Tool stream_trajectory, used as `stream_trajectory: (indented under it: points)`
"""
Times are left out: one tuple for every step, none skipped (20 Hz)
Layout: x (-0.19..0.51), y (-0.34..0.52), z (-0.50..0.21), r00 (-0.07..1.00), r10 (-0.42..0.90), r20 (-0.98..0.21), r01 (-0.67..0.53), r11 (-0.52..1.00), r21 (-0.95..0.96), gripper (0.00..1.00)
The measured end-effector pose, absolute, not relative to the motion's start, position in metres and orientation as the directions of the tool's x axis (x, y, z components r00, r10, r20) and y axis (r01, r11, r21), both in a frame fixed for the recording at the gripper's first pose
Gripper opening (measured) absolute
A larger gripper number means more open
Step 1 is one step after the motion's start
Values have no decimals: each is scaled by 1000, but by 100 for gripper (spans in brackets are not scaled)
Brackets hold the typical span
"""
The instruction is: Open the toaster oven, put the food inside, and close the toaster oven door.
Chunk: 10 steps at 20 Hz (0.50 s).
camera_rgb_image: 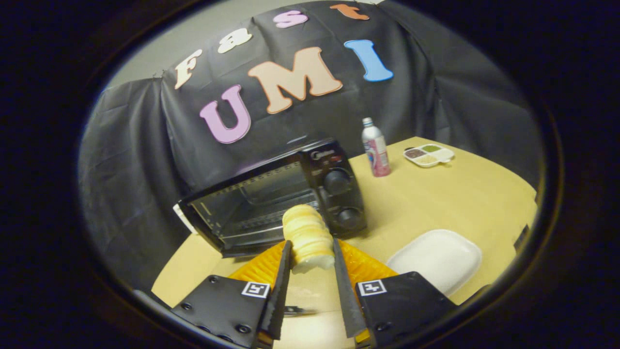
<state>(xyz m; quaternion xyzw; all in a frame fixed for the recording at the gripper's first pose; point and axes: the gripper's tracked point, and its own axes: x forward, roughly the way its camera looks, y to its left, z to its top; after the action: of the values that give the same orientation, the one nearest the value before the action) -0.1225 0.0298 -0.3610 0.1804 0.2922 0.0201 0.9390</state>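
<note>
A pale yellow, ridged piece of bread (pixel 306 232) stands upright between my fingers, and my gripper (pixel 311 242) is shut on its lower part. Just beyond it the black toaster oven (pixel 271 194) sits on the tan table (pixel 436 203), its front turned toward me. The wire rack shows in the oven front. From this angle I cannot tell whether the door is down or up. Two round knobs (pixel 337 182) are on the oven's right panel.
An orange ridged mat (pixel 261 266) lies under the fingers. A white empty plate (pixel 436 259) sits to the right of them. Farther back stand a pink bottle (pixel 376 151) and a white divided dish (pixel 429 155) of seasonings. Black cloth walls close the booth behind the oven.
</note>
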Motion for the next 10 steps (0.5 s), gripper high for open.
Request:
stream_trajectory:
  points:
    - [-116, 43, -361, 825, 171, -539, 55, 924, 378, 51]
    - [-111, 54, -360, 821, 195, -536, 46, 914, 403, 51]
    - [-105, 66, -362, 818, 214, -534, 41, 904, 425, 51]
    - [-98, 75, -363, 816, 224, -533, 40, 898, 439, 51]
    - [-92, 83, -366, 813, 231, -534, 42, 892, 451, 51]
    - [-85, 90, -369, 811, 237, -534, 47, 884, 465, 51]
    - [-79, 97, -372, 810, 243, -534, 56, 874, 484, 51]
    - [-72, 103, -375, 812, 245, -529, 71, 860, 506, 51]
    - [-66, 108, -377, 817, 242, -524, 86, 847, 525, 51]
    - [-57, 112, -378, 825, 234, -514, 101, 834, 542, 51]
